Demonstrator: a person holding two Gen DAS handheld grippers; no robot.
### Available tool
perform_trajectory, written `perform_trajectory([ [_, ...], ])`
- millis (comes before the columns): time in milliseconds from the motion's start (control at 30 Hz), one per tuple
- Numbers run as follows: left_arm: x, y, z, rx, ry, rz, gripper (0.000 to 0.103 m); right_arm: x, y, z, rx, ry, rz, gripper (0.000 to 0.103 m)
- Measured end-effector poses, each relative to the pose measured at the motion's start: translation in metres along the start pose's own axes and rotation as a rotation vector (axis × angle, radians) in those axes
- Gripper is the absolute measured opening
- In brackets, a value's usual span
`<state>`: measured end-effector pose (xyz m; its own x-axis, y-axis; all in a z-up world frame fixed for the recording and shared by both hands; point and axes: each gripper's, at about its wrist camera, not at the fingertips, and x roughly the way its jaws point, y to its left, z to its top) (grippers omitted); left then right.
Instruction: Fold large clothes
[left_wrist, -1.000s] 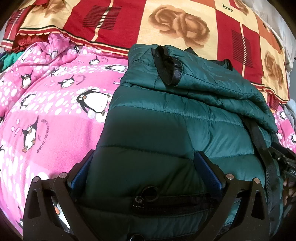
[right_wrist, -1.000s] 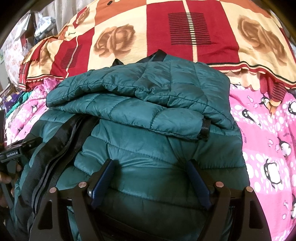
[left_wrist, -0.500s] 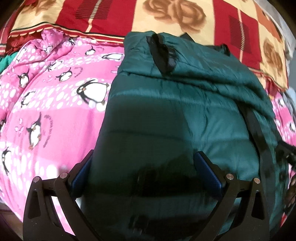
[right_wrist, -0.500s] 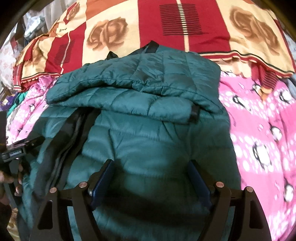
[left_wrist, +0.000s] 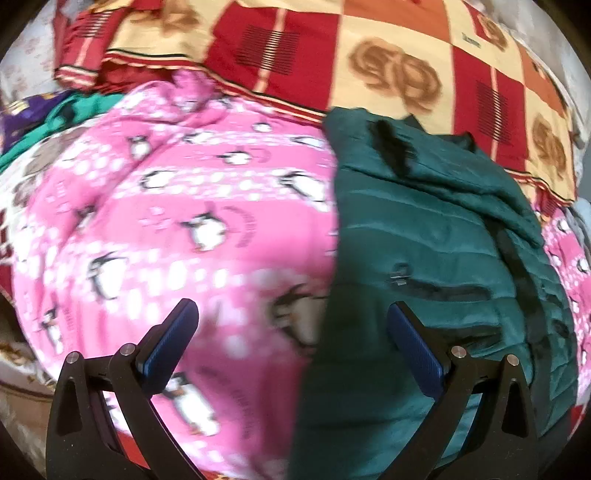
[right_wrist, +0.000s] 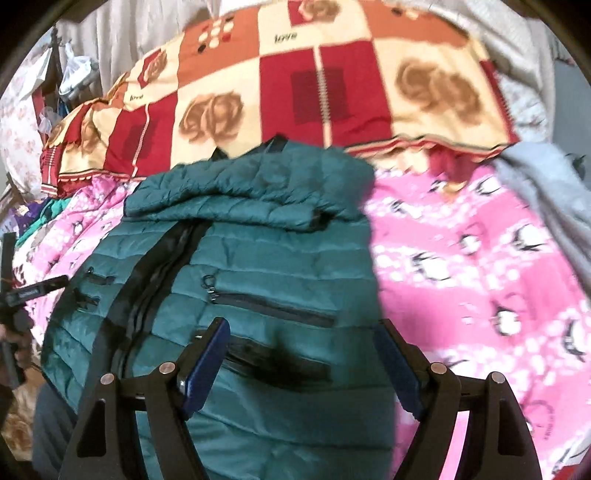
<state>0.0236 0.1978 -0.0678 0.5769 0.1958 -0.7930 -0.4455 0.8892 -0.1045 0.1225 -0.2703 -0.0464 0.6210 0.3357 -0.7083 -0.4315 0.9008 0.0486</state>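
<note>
A dark green quilted jacket (right_wrist: 266, 258) lies folded on the bed, its sleeves folded across the top and its black zip running down the front. In the left wrist view the jacket (left_wrist: 436, 251) fills the right half. My left gripper (left_wrist: 291, 317) hangs open above the jacket's left edge, with pink blanket under one finger and jacket under the other. My right gripper (right_wrist: 301, 332) stands open above the jacket's lower front, near the pocket zips, with nothing gripped. A hand (right_wrist: 14, 332) on the left gripper's handle shows at the left edge of the right wrist view.
The jacket rests on a pink penguin blanket (left_wrist: 166, 221). A red and cream rose-patterned blanket (right_wrist: 314, 92) covers the far side of the bed. Grey cloth (right_wrist: 546, 192) lies at the right. Purple and green clothes (left_wrist: 55, 118) pile at the far left.
Both grippers have drawn back and up from the jacket, still wide open. The left one has shifted left, so pink blanket now shows between its fingers. The jacket stays folded.
</note>
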Motion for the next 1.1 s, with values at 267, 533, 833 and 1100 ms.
perform_trajectory([
  [267,-0.004,0.044,-0.027,-0.133,0.022,0.012,0.102,-0.023,-0.030,-0.023,0.058,-0.025,-0.032,0.079],
  [533,-0.029,0.065,-0.051,-0.041,-0.043,-0.020,0.102,-0.055,-0.049,-0.044,0.080,-0.093,-0.005,0.079],
  [833,-0.041,0.047,-0.076,-0.006,-0.038,-0.270,0.102,-0.061,-0.059,-0.064,0.127,-0.097,0.035,0.079],
  [1100,-0.014,-0.007,-0.091,0.121,0.059,-0.356,0.102,-0.056,-0.040,-0.080,0.101,-0.091,0.143,0.079],
])
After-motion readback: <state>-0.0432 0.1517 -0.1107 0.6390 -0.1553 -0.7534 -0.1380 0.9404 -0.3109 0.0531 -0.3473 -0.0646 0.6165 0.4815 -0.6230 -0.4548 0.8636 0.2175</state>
